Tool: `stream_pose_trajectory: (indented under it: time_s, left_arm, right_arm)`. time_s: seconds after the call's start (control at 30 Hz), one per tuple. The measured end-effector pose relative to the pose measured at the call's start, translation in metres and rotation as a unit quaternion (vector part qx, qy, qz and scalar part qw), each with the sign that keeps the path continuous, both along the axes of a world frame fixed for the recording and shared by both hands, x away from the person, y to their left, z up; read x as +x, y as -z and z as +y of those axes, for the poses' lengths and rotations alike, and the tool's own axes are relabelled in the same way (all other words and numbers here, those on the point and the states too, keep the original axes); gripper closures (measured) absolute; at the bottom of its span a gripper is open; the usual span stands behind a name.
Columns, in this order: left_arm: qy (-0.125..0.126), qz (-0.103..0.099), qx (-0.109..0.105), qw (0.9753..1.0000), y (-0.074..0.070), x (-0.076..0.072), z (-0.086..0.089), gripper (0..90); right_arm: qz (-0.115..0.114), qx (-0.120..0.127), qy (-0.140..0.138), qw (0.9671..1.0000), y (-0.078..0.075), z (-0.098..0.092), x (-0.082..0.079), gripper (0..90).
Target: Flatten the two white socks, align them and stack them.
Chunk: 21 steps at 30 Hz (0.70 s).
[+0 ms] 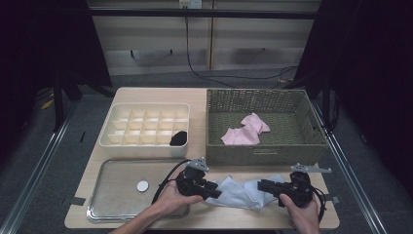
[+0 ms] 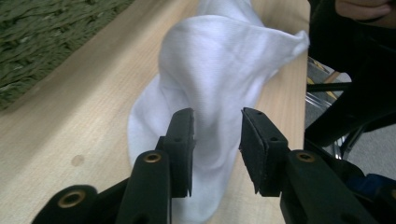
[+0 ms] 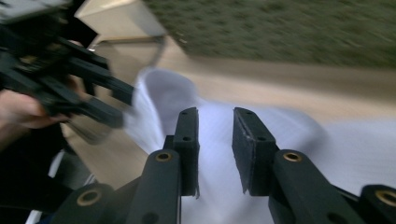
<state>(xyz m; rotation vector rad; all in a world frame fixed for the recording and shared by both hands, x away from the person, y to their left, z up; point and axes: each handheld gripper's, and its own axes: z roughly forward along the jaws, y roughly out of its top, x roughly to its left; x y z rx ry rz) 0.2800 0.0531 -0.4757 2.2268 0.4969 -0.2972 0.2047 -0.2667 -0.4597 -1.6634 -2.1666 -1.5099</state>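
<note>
In the high view, a white sock (image 1: 239, 191) is seen lying crumpled on the near edge of the wooden table (image 1: 204, 97), just in front of the woven basket (image 1: 265, 151), in which pink socks (image 1: 246, 130) lie. The left gripper (image 1: 214, 191) is placed at the sock's left end and the right gripper (image 1: 262, 185) at its right end; a compartment tray (image 1: 144, 145) and a metal tray (image 1: 104, 204) are set to the left.

In the left gripper view, the jaws are held partly open, and a raised fold of the white sock (image 2: 219, 70) stands between the pads (image 2: 183, 140) without being pinched. The fabric is judged soft, light and limp: it will sag and fold wherever it is not supported, and cannot be broken.

In the right gripper view, which is blurred, the jaws are likewise parted by a moderate gap above the white sock (image 3: 299, 135); nothing is clamped, though whether the pads (image 3: 187, 144) brush the cloth cannot be told. The left gripper (image 3: 126, 95) is seen at the far end.

A hold is best taken on a raised ridge or on the cuff or toe end, where enough thickness is offered; a flat single layer would probably slip from the pads.
</note>
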Motion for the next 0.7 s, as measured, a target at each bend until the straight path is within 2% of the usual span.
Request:
stream_pose_trajectory:
  time_s: [0.03, 0.07, 0.13, 0.27, 0.33, 0.37, 0.4, 0.47, 0.53, 0.57, 0.7]
  left_arm:
    - [-0.006, 0.003, -0.005, 1.0, 0.002, 0.0, -0.001, 66.4]
    - [-0.009, 0.0, 0.002, 1.0, 0.002, 0.002, 0.0, 67.8]
    - [-0.014, 0.004, 0.0, 0.9999, 0.005, 0.004, 0.0, 72.5]
    - [-0.006, 0.011, -0.003, 0.9999, 0.006, 0.004, 0.0, 77.8]
    - [-0.006, 0.009, -0.003, 0.9999, 0.007, 0.004, -0.001, 79.6]
    - [-0.013, 0.005, 0.002, 0.9999, 0.006, 0.003, -0.002, 79.8]
    - [-0.005, 0.009, 0.001, 0.9999, 0.006, 0.004, -0.001, 80.2]
    - [-0.009, 0.01, -0.003, 0.9999, 0.007, 0.004, -0.002, 80.2]
    - [-0.012, 0.013, -0.002, 0.9998, 0.007, 0.004, -0.003, 78.6]
    - [-0.016, 0.017, -0.006, 0.9997, 0.008, 0.004, -0.002, 76.1]
    - [-0.033, 0.019, -0.007, 0.9993, 0.005, 0.005, 0.003, 66.1]
  right_arm:
    - [-0.003, 0.001, -0.011, 0.9999, -0.002, 0.007, 0.004, 70.0]
    - [-0.003, 0.001, -0.022, 0.9997, -0.003, 0.013, 0.008, 69.1]
    - [-0.002, 0.002, -0.044, 0.999, -0.002, 0.027, 0.019, 67.1]
    - [0.016, 0.01, -0.075, 0.997, 0.005, 0.047, 0.034, 65.0]
    - [0.023, 0.012, -0.086, 0.996, 0.008, 0.054, 0.039, 65.4]
    - [0.029, 0.016, -0.092, 0.9952, 0.009, 0.057, 0.042, 65.6]
    - [0.031, 0.023, -0.098, 0.9944, 0.01, 0.06, 0.043, 66.0]
    - [0.035, 0.03, -0.108, 0.9931, 0.01, 0.064, 0.043, 72.5]
    - [0.03, 0.028, -0.111, 0.9929, 0.009, 0.067, 0.041, 84.7]
    - [0.024, 0.025, -0.104, 0.994, 0.008, 0.066, 0.04, 87.4]
    - [-0.002, 0.036, -0.072, 0.9967, -0.002, 0.053, 0.037, 89.1]
